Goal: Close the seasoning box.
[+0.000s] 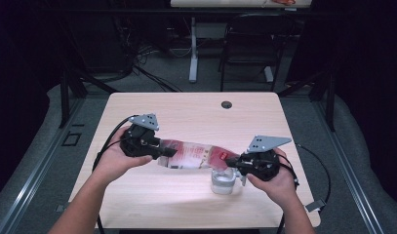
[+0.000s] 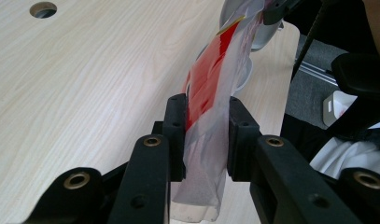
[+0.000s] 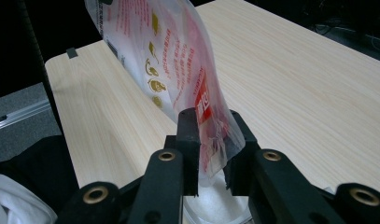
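Observation:
A long plastic bag (image 1: 196, 155) with red and white print is stretched level above the table between both grippers. My left gripper (image 1: 167, 152) is shut on its left end; in the left gripper view the pads of that gripper (image 2: 206, 105) pinch the clear and red film of the bag (image 2: 208, 84). My right gripper (image 1: 235, 160) is shut on the right end, with the jaws of that gripper (image 3: 212, 119) closed around the bag (image 3: 173, 60). A clear plastic cup (image 1: 222, 181) stands on the table just under the right gripper, and its rim (image 3: 211, 205) lies below the jaws.
The light wooden table (image 1: 186, 112) has a round cable hole (image 1: 227, 104) near its far edge. A black chair (image 1: 249, 44) and a desk leg stand beyond it. Cables trail off both sides.

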A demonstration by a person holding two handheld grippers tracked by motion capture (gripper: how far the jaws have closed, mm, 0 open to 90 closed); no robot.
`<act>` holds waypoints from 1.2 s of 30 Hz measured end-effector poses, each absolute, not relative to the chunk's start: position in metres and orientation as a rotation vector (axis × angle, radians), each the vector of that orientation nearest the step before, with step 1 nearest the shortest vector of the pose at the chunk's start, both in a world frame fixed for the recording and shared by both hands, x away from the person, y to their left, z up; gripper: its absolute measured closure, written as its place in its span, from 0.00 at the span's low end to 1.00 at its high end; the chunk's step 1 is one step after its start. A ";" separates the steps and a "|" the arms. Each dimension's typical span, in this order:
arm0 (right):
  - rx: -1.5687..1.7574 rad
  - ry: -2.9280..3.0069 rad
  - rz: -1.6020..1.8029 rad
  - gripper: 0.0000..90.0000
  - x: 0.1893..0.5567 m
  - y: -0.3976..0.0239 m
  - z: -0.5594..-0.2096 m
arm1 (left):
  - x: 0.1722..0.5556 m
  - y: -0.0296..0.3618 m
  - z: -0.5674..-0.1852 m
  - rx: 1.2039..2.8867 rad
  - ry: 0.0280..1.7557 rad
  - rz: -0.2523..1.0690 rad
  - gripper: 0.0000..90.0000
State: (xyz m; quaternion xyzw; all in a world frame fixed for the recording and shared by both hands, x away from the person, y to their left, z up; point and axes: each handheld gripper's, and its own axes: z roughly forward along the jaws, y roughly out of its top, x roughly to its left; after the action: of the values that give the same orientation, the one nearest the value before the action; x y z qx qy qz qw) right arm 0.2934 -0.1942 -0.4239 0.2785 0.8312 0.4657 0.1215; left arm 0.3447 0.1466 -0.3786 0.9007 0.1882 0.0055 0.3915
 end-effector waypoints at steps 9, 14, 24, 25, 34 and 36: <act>0.799 2.420 1.373 0.99 0.295 -0.192 -0.424 | 0.343 0.153 -0.388 2.251 0.490 0.017 0.81; 0.793 2.432 1.381 1.00 0.297 -0.189 -0.422 | 0.342 0.159 -0.394 2.245 0.485 0.028 0.80; 0.815 2.465 1.340 1.00 0.305 -0.180 -0.415 | 0.338 0.165 -0.406 2.249 0.489 0.056 0.79; 0.814 2.469 1.330 1.00 0.305 -0.179 -0.414 | 0.338 0.165 -0.407 2.245 0.494 0.051 0.79; 0.782 2.491 1.315 1.00 0.306 -0.173 -0.403 | 0.335 0.169 -0.417 2.237 0.486 0.050 0.79; 0.773 2.499 1.302 1.00 0.307 -0.171 -0.400 | 0.335 0.170 -0.420 2.236 0.486 0.040 0.79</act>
State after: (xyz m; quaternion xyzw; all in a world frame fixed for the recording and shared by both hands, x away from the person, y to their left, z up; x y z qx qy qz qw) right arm 0.3065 -0.1715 -0.4004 0.2628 0.8501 0.4429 0.1097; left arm 0.3350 0.1696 -0.4199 0.8895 0.1935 0.0160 0.4135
